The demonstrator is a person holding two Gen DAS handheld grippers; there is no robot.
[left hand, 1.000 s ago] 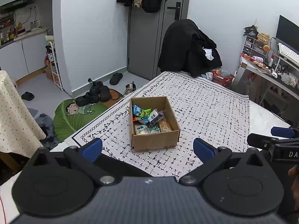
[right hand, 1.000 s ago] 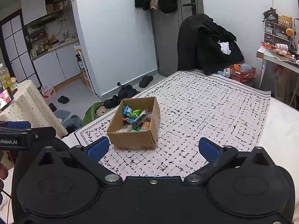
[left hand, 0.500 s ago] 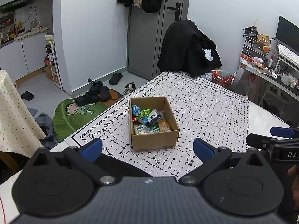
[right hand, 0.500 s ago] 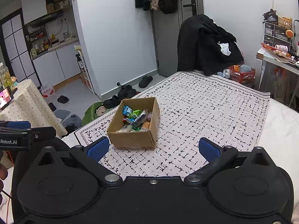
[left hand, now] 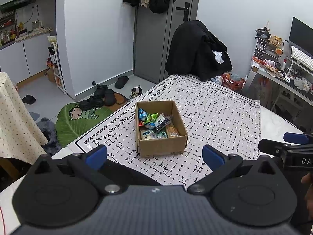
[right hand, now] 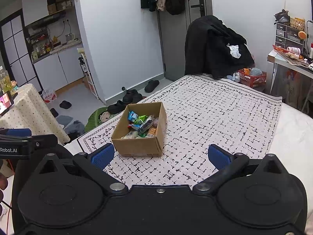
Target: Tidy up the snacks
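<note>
A brown cardboard box (left hand: pixel 162 146) stands on the black-and-white patterned cloth (left hand: pixel 215 117), near its front left corner. It holds several snack packets (left hand: pixel 156 123) in blue, green, black and orange wrappers. The box also shows in the right wrist view (right hand: pixel 137 146) with the snacks (right hand: pixel 142 125) inside. My left gripper (left hand: pixel 154 156) is open and empty, held back just short of the box. My right gripper (right hand: pixel 159 155) is open and empty, also short of the box and a little to its right. Each gripper shows at the edge of the other's view.
A chair draped with a black coat (left hand: pixel 197 49) stands at the cloth's far end. A desk with clutter (left hand: pixel 283 72) is at the right. Shoes and a green leaf mat (left hand: pixel 82 117) lie on the floor left. A dotted tablecloth (left hand: pixel 13 117) hangs at far left.
</note>
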